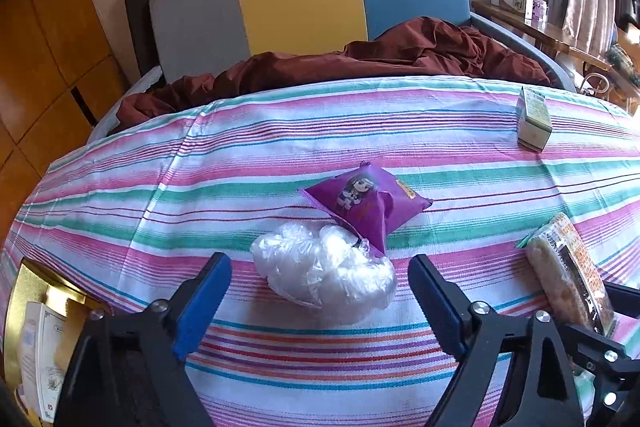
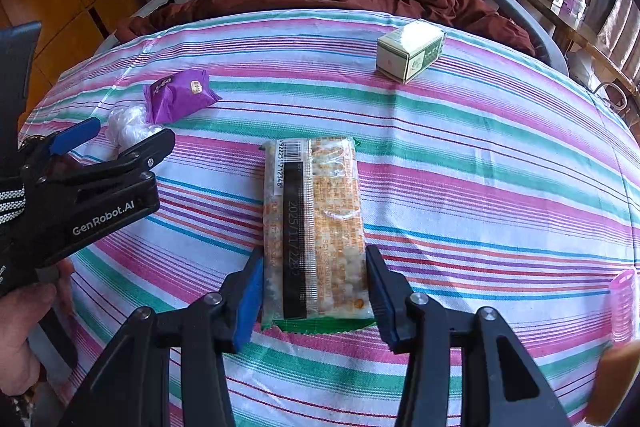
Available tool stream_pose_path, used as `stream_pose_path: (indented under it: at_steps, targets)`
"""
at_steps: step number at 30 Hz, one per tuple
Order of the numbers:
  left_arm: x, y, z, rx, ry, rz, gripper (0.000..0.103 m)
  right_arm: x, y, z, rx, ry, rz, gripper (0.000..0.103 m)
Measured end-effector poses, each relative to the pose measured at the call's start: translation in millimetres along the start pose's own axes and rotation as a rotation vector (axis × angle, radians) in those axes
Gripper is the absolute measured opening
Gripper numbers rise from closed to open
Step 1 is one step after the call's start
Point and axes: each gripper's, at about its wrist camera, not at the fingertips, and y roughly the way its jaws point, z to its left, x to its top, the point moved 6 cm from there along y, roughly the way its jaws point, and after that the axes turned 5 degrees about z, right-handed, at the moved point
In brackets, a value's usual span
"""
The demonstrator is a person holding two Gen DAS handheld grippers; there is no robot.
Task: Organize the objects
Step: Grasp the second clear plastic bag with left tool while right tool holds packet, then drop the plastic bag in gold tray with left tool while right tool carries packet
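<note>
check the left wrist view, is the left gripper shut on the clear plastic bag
No, the left gripper is open, its fingers apart on either side of the clear plastic bag, not pinching it.
</note>
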Motion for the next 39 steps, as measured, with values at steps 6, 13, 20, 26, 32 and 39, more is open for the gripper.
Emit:
stream_pose_path:
  at_steps: [6, 13, 20, 26, 32, 39]
  targets:
    - [0.2, 10.6, 3.9, -0.094, -0.049, 0.03, 0.059, -0.8, 0.1, 0.3, 0.0, 0.001, 0.001, 0.049]
    - [-3.4, 1.9, 9.5, -0.129, -0.085, -0.007, 0.052, -0.5, 0.0, 0.3, 0.0, 0.0, -0.001, 0.049]
    - [-21.4, -25.0, 10.9, -0.157, -0.077, -0.068, 0.052, -0.1, -0.2, -0.6, -0.002, -0.001, -0.002, 0.048]
    - [-43.9, -51.1, 10.5, -0.195, -0.067, -0.085, 0.052, -0.4, -0.9, -0.4, -0.01, -0.003, -0.008, 0.048]
    - [-69.7, -80.0, 13.1, -0.264, -0.044, -0.082, 0.052, 0.3, 0.6, 0.6, -0.022, -0.007, -0.017, 0.048]
    - [-91.8, -114.2, 22.6, -0.319, -0.023, -0.084, 0.052, -2.4, 0.2, 2.2, -0.032, -0.01, -0.026, 0.048]
